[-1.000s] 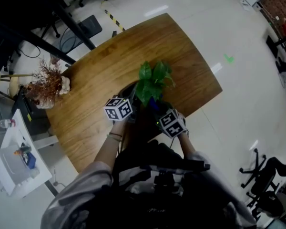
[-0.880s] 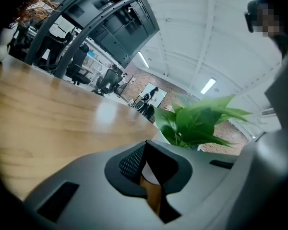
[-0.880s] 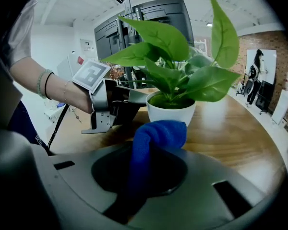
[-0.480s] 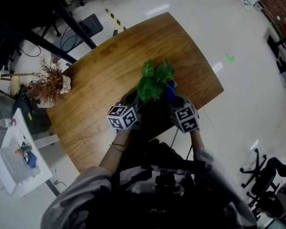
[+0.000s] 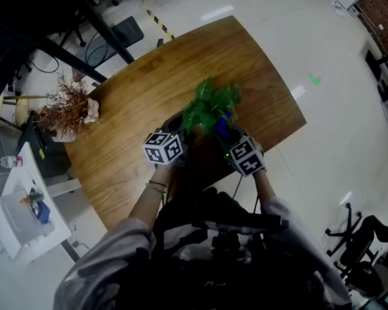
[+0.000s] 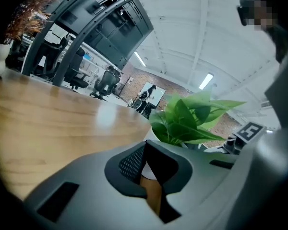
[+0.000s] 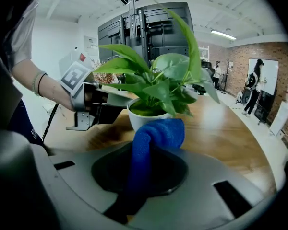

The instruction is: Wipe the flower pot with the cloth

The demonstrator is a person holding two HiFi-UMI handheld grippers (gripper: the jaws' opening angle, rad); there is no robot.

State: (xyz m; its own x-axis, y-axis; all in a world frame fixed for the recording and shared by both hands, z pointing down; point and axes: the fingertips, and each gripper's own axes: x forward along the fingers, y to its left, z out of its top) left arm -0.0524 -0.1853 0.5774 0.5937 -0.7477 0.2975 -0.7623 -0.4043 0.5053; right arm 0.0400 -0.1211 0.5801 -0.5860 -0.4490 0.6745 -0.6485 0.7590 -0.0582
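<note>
Flower pot (image 7: 143,120) near wooden table (image 5: 136,102) edge | my left gripper (image 6: 148,159) pinches its white rim | my right gripper (image 7: 151,157) clamps blue cloth (image 7: 158,133) beside pot | head view: leaves (image 5: 210,105) hide pot

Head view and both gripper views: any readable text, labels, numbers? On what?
No readable text in any view.
Left marker cube: black-and-white square pattern only, no letters.
Right marker cube: same.
White board on the brick wall: nothing legible.
</note>
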